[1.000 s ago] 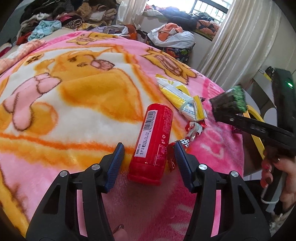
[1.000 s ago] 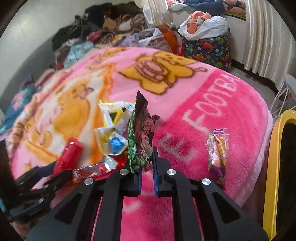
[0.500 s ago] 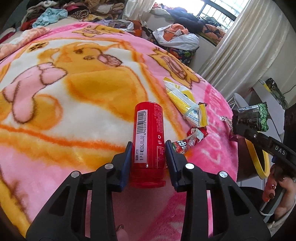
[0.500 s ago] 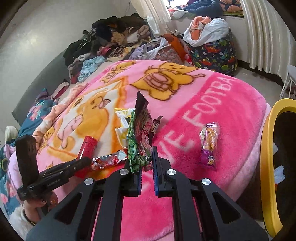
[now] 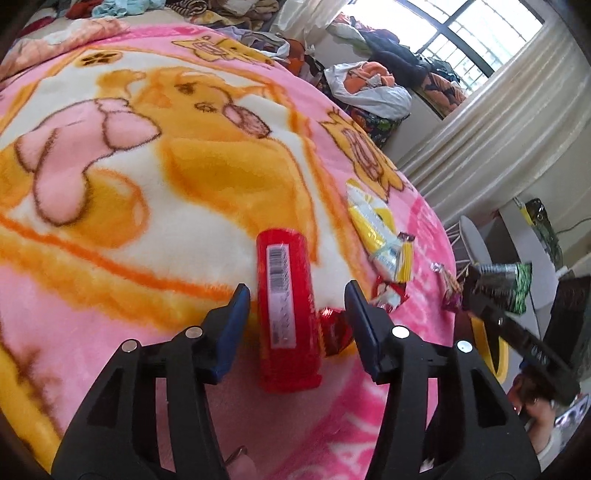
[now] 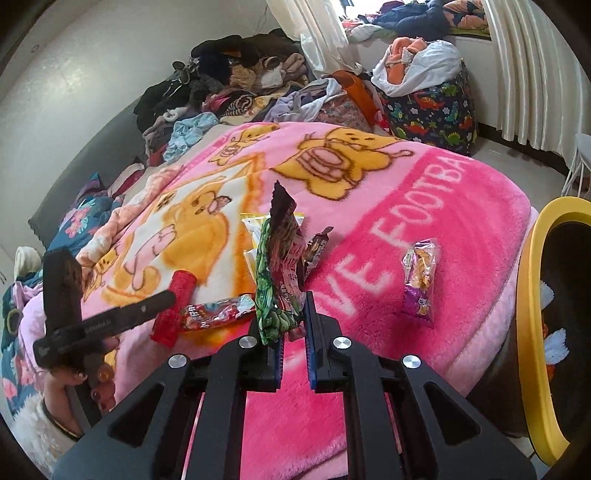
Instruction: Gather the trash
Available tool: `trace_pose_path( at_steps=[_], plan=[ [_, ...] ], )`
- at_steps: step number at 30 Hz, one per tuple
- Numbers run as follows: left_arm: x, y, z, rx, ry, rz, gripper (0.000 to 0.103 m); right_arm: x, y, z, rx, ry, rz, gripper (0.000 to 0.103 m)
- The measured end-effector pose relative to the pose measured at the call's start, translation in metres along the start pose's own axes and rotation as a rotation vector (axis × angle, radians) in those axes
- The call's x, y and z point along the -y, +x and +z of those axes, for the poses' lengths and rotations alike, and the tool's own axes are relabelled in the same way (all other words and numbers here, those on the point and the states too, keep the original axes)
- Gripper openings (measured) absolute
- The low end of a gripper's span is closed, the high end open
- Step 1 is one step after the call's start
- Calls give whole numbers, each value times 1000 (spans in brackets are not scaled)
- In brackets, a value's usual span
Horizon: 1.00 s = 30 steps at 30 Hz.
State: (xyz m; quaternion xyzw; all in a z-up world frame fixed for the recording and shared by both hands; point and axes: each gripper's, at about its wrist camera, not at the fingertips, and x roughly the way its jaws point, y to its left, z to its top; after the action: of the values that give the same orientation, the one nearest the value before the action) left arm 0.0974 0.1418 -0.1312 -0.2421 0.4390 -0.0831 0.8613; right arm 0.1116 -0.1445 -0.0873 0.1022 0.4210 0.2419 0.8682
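Between the jaws lies a glossy red plastic-wrapped tube (image 5: 286, 314). Beneath it, the fleece blanket (image 5: 147, 206) looks fuzzy and matt.

Each camera sat just behind its own jaws and looked forward and down along them onto the pink blanket (image 5: 110, 177) on the bed. The left view sat close over the red tube (image 5: 286, 314) lying between its jaws, facing the window (image 5: 476, 33). The right view looked across the bed toward the clothes pile (image 6: 236, 81). Both shared the tube, the yellow wrapper (image 5: 373, 225) and the red wrapper (image 6: 218, 312), and each caught the other gripper at its edge.
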Motion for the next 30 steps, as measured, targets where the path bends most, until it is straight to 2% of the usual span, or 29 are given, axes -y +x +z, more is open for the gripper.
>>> trace_pose_path(
  at_steps=[3, 5, 6, 9, 17, 23, 30],
  plan=[
    [3, 6, 7, -17, -9, 38, 45, 0, -6, -1, 8, -3, 3, 9],
    [3, 12, 11, -30, -18, 51, 38, -1, -9, -1, 14, -5, 6, 9],
    [3, 15, 13, -39, -20, 64, 28, -1, -11, -1, 16, -6, 8, 9],
    [7, 20, 15, -46, -6, 105, 26, 1, -15, 0, 26, -5, 12, 9],
    [47, -11, 30, 114, 103, 141, 26, 10, -34, 4, 71, 16, 20, 9],
    [87, -30, 42, 191, 166, 85, 26, 22, -50, 7, 111, 38, 10, 9],
    [127, -25, 41, 203, 215, 25, 26, 40, -68, 10, 152, 80, -3, 9]
  ],
)
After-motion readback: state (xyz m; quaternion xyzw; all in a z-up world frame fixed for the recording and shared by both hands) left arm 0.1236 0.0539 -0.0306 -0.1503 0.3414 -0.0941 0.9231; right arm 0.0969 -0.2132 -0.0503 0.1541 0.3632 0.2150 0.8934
